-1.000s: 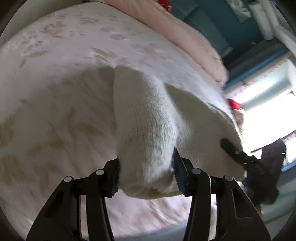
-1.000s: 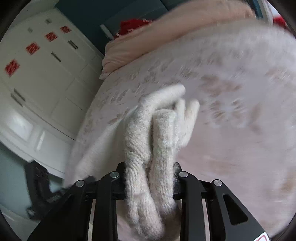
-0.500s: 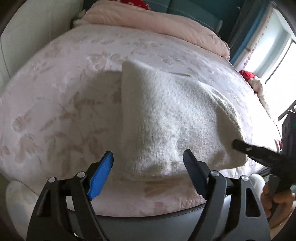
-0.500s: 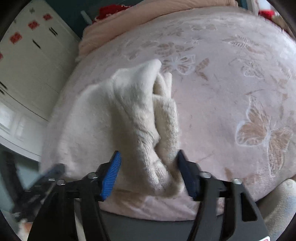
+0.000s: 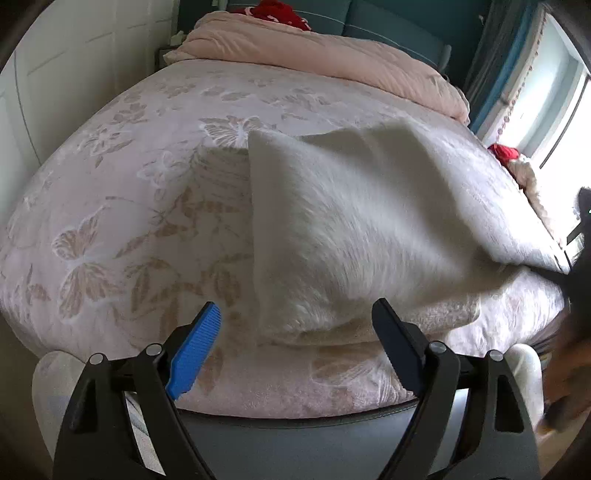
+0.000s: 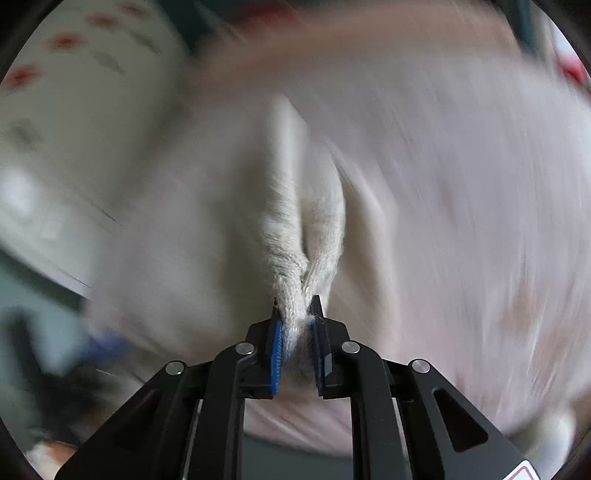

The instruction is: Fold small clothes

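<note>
A bed under a pale pink butterfly-patterned bedspread (image 5: 155,206), white panelled wardrobe doors (image 5: 85,66), teal wall (image 5: 399,22), bright window (image 5: 554,85).

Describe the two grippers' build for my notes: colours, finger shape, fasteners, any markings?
Both are black plastic linkages with triangular cut-outs and silver round pivot screws. Left gripper: tapered fingers with ribbed blue pads. Right gripper: the same blue ribbed pads, plus a red-and-white sticker at its lower right corner. No cables show.

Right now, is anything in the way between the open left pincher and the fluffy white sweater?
Nothing visible. The left gripper is open with the white sweater lying just beyond its fingertips on the bedspread. The right gripper already pinches the sweater's edge.
</note>
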Action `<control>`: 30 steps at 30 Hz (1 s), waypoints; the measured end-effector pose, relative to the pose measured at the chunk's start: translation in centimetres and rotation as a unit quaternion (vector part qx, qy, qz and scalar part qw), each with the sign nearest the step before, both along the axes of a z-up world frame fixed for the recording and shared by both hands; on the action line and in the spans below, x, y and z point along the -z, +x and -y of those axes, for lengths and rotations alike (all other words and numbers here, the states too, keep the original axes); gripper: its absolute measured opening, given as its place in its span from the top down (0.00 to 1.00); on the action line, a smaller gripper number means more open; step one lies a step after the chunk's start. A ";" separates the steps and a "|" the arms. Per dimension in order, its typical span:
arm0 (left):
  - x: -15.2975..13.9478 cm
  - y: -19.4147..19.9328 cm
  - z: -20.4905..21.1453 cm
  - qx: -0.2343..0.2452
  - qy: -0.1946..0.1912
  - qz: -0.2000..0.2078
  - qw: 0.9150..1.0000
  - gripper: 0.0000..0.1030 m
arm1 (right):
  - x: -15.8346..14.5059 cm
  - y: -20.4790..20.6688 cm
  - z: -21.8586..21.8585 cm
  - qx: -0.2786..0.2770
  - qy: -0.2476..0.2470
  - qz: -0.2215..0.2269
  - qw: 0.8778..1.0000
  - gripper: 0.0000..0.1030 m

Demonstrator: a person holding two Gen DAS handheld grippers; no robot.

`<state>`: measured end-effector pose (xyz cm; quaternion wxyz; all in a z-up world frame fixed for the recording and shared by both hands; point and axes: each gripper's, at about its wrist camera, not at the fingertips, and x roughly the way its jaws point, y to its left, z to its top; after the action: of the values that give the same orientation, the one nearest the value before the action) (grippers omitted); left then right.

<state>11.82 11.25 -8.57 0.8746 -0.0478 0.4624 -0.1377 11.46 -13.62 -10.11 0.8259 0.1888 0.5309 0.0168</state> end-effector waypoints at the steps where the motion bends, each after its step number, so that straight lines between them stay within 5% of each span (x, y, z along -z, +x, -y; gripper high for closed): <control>1: 0.0 0.0 0.2 0.006 -0.001 -0.002 1.000 0.21 | 2.1 -1.3 1.4 0.028 0.033 -0.010 0.999 0.76; 5: -1.0 -0.3 1.7 0.032 0.007 0.017 0.999 0.17 | -1.7 -1.8 1.5 0.020 0.026 0.031 0.999 0.69; 8: -1.9 -0.1 3.6 0.062 -0.003 0.033 0.998 0.16 | -5.6 0.2 0.7 -0.003 0.006 0.081 0.997 0.41; 9: -2.0 0.0 4.3 0.067 0.000 0.037 0.997 0.16 | -6.1 1.4 0.7 -0.007 0.010 0.091 0.996 0.39; 14: -1.8 0.6 7.2 0.090 0.024 0.040 0.995 0.16 | -3.2 9.8 0.3 -0.015 0.009 0.062 0.998 0.40; 15: -1.6 0.8 7.4 0.091 0.029 0.038 0.995 0.16 | -1.9 11.4 0.2 -0.010 0.017 0.047 0.999 0.46; 16: -1.4 0.9 7.4 0.090 0.032 0.034 0.995 0.16 | -0.9 12.3 0.1 -0.010 0.021 0.040 0.999 0.60; 17: -1.2 1.1 7.2 0.088 0.032 0.029 0.995 0.16 | -0.6 12.8 -0.1 -0.014 0.013 0.039 0.999 0.91; 22: -0.1 1.9 6.1 0.077 0.034 0.010 0.996 0.14 | -6.1 10.8 1.8 -0.004 0.025 0.150 0.988 0.92; 23: 0.1 2.1 6.0 0.076 0.035 0.010 0.996 0.14 | -5.7 10.5 2.4 0.005 0.012 0.148 0.989 0.92; 26: 0.3 2.4 6.7 0.082 0.045 0.014 0.996 0.14 | 1.5 11.8 3.5 0.001 -0.011 0.013 1.000 0.87; 30: -2.0 2.2 6.0 0.079 0.005 0.025 0.997 0.14 | -1.5 7.5 4.0 0.035 0.040 0.067 0.996 0.71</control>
<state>14.00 5.29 -6.59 0.8727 -0.0038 0.4430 -0.2051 18.94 -17.64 -8.64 0.8516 0.2389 0.4660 0.0218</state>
